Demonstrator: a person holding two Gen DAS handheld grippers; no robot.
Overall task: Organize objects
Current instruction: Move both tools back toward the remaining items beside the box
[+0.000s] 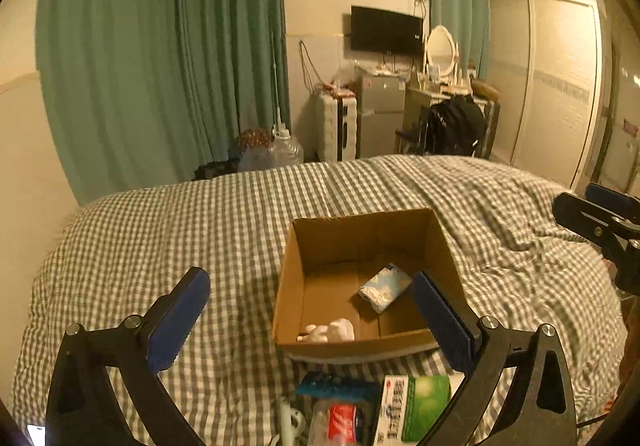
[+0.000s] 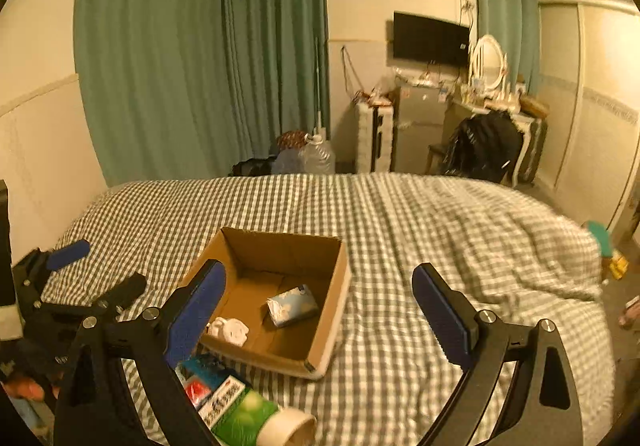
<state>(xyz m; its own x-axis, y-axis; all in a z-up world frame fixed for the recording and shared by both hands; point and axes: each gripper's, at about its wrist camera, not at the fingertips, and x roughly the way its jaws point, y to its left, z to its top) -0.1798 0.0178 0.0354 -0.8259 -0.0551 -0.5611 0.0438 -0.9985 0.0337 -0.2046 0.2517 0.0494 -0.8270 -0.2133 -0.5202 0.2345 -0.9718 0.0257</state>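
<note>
We see cardboard box (image 1: 362,246) open on checked bed cover (image 1: 180,230). Inside box: light blue tissue pack (image 1: 384,288) near middle, white crumpled item (image 1: 334,330) against near wall. Just outside near wall, on cover: green-white carton (image 1: 416,406), red-labelled packet (image 1: 340,422), blue packet (image 1: 336,386). Our left gripper (image 1: 312,326) fingers spread wide, grasping nothing, above box's near edge. Our right gripper (image 2: 320,310) fingers released too, empty, over box.
</note>
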